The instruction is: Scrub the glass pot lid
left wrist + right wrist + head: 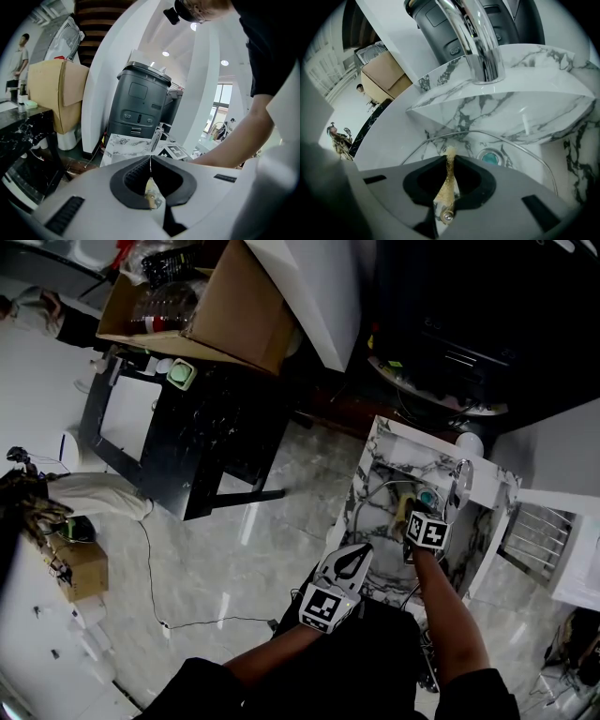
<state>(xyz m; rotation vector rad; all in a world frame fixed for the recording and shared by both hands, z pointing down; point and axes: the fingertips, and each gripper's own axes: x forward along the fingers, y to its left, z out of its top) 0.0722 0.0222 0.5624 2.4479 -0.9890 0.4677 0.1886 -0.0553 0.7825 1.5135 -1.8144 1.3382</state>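
The glass pot lid [513, 150] lies in the marble sink [454, 112]; its metal rim curves just ahead of my right jaws. My right gripper [450, 158] is shut on a thin tan scrub pad [446, 180], whose tip rests on the lid. In the head view the lid [380, 491] shows faintly in the sink [375, 442], with the scrub pad [404, 506] and right gripper [411, 519] over it. My left gripper [362, 550] hangs at the sink's near left edge, clear of the lid. Its jaws [151, 158] are shut with nothing held.
A chrome faucet [472, 37] rises behind the basin, and a teal drain [490, 157] sits under the lid. A dark grey bin [140, 105] stands past the sink. A black table [187, 427] with a cardboard box [202, 306] stands far left. A cable [187, 620] crosses the floor.
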